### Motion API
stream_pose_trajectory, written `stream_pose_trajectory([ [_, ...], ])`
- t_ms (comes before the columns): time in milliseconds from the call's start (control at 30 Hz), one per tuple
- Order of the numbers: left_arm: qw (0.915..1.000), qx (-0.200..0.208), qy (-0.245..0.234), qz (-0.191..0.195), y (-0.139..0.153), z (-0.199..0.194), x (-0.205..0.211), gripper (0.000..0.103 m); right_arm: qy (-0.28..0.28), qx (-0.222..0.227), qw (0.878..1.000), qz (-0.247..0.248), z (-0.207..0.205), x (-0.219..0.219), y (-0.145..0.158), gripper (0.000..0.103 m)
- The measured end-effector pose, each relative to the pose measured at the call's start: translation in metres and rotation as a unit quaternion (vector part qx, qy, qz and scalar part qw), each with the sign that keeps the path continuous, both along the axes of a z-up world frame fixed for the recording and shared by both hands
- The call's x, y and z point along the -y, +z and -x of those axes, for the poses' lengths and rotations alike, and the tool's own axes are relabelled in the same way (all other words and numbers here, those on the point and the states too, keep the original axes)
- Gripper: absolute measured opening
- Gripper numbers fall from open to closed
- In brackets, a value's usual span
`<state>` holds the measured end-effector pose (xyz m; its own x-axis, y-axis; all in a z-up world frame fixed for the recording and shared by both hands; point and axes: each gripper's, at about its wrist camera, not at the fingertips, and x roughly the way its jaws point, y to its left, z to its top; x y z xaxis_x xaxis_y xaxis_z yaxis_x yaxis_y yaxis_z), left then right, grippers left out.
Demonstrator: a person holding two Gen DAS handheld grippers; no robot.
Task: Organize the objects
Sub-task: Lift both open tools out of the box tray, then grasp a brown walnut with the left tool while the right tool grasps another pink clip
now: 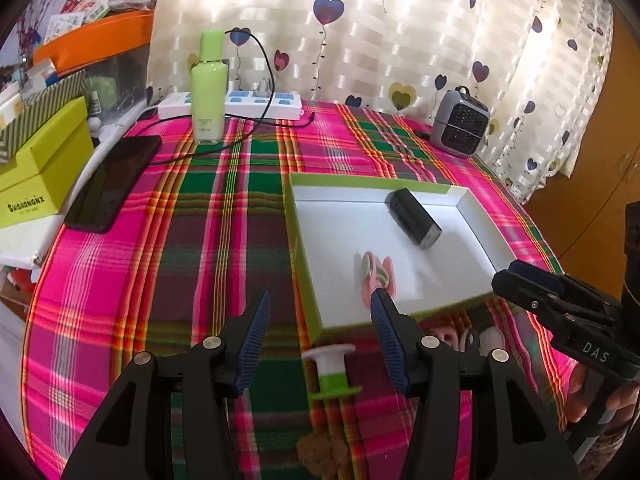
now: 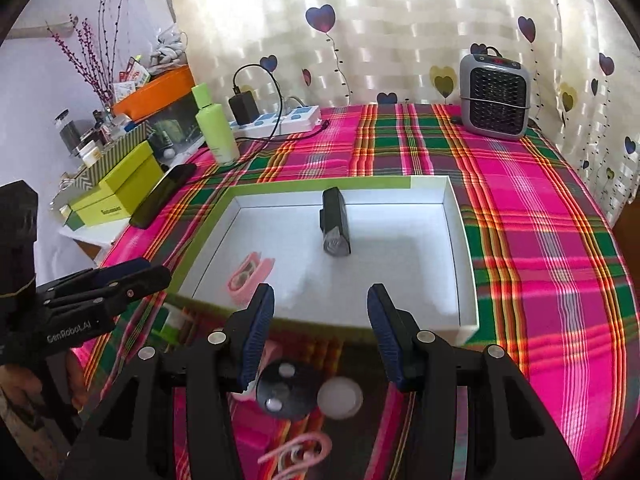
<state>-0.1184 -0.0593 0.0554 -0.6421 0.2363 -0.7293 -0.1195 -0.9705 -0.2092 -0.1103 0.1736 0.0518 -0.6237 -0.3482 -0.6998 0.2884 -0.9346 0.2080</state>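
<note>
A white box lid with green edges [image 1: 460, 298] [image 2: 464, 256] lies on the plaid cloth. Inside it are a black cylindrical device [image 1: 414, 216] [image 2: 335, 222] and a pink contact-lens case [image 1: 376, 276] [image 2: 248, 278]. My left gripper [image 1: 320, 320] is open and empty, above a white-and-green spool [image 1: 332, 372] in front of the box. My right gripper [image 2: 320, 312] is open and empty at the box's near edge. Under it lie a dark round disc [image 2: 286, 394], a white round cap [image 2: 340, 398] and pink hair ties [image 2: 298, 452].
A green bottle [image 1: 208, 88] [image 2: 214, 126], a white power strip [image 1: 248, 104] [image 2: 280, 120] with cables, and a black phone [image 1: 112, 184] [image 2: 162, 196] sit at the back left. A grey heater [image 1: 460, 124] [image 2: 494, 94] stands back right. Green boxes [image 1: 40, 164] flank the left edge.
</note>
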Motion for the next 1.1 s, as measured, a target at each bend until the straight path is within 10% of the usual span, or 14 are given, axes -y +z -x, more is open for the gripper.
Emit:
stream_pose_trajectory([
  [1100, 0.999, 0.042, 0.001, -0.014, -0.042, -0.07, 0.011, 0.051, -0.026, 0.052, 0.998, -0.015, -0.077, -0.003, -0.036, 0.05],
])
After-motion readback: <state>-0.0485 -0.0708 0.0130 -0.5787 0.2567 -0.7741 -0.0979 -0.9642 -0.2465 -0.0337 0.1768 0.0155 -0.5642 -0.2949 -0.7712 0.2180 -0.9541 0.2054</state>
